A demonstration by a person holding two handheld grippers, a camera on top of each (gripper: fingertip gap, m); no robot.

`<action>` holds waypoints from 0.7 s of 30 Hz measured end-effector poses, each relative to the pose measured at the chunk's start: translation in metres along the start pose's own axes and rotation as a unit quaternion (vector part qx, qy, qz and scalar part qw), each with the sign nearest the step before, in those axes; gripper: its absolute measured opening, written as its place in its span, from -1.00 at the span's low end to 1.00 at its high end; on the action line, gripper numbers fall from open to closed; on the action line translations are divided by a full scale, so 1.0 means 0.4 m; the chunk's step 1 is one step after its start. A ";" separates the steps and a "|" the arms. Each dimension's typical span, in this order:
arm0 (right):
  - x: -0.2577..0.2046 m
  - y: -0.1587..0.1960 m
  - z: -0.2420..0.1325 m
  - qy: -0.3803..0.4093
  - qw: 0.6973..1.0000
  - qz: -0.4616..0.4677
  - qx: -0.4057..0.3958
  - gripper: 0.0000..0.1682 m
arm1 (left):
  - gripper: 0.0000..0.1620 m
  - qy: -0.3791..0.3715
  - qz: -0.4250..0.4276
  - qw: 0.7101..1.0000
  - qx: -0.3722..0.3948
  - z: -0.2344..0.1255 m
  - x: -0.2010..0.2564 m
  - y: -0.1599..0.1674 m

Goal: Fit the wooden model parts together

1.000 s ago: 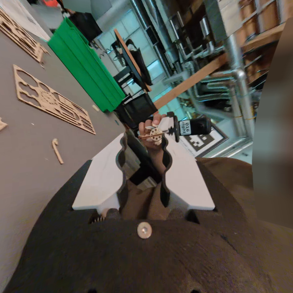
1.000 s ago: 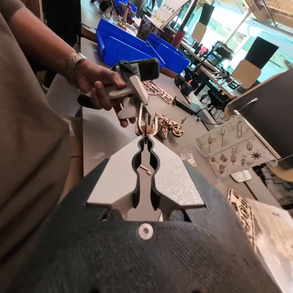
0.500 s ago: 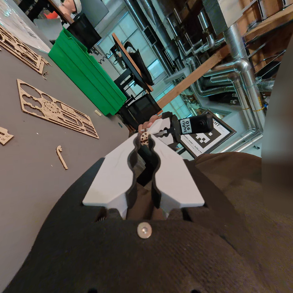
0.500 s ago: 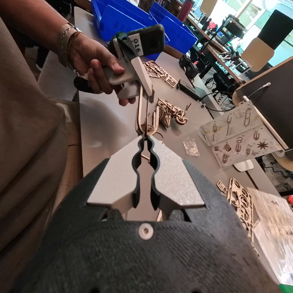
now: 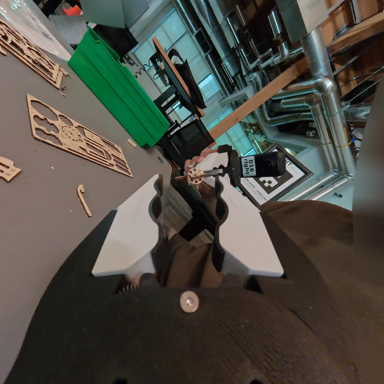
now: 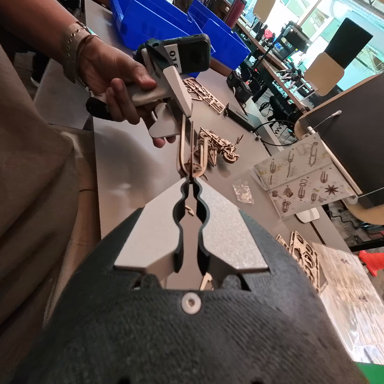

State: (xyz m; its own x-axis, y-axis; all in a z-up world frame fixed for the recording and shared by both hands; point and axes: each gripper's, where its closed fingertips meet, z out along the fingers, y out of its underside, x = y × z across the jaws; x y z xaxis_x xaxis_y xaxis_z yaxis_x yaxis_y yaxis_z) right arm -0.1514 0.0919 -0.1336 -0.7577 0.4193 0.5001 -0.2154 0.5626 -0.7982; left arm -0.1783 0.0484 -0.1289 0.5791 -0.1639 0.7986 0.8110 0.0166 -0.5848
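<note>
Plainly, we held the wooden wheel assembly (image 6: 190,164) aloft over the table (image 6: 133,166), pinched only by the right gripper (image 6: 189,180) tips, left gripper (image 5: 188,182) spread wide, so a twist risked dropping it.

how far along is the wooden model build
A motorcycle-like model already stands on the table. In hand: the right tool pinches a wheel-and-fork assembly; the left tool is open near it. Left: a loose hook piece and parts still in the sheet.
</note>
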 end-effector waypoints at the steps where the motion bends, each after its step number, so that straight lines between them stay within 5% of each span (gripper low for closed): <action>1: 0.001 0.001 0.000 0.002 1.000 -0.002 -0.002 -0.99 | -0.39 0.003 0.002 1.000 -0.001 0.001 0.004 0.001; 10: -0.008 0.008 0.007 -0.010 1.000 0.017 -0.009 -0.99 | -0.72 -0.009 0.045 0.999 -0.006 0.007 0.011 0.007; 16: 0.001 0.007 0.009 -0.009 0.999 0.044 -0.003 -0.99 | -0.57 -0.002 0.039 0.999 -0.005 0.005 0.014 0.006; 21: -0.004 0.005 0.011 -0.011 0.999 0.043 -0.003 -0.99 | -0.70 -0.008 0.049 0.999 -0.007 0.008 0.014 0.009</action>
State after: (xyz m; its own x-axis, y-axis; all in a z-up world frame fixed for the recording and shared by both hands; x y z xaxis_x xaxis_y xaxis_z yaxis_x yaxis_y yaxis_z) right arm -0.1533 0.0890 -0.1376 -0.7862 0.4515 0.4220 -0.1445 0.5296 -0.8358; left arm -0.1721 0.0507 -0.1262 0.6570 -0.1467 0.7395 0.7492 0.0179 -0.6621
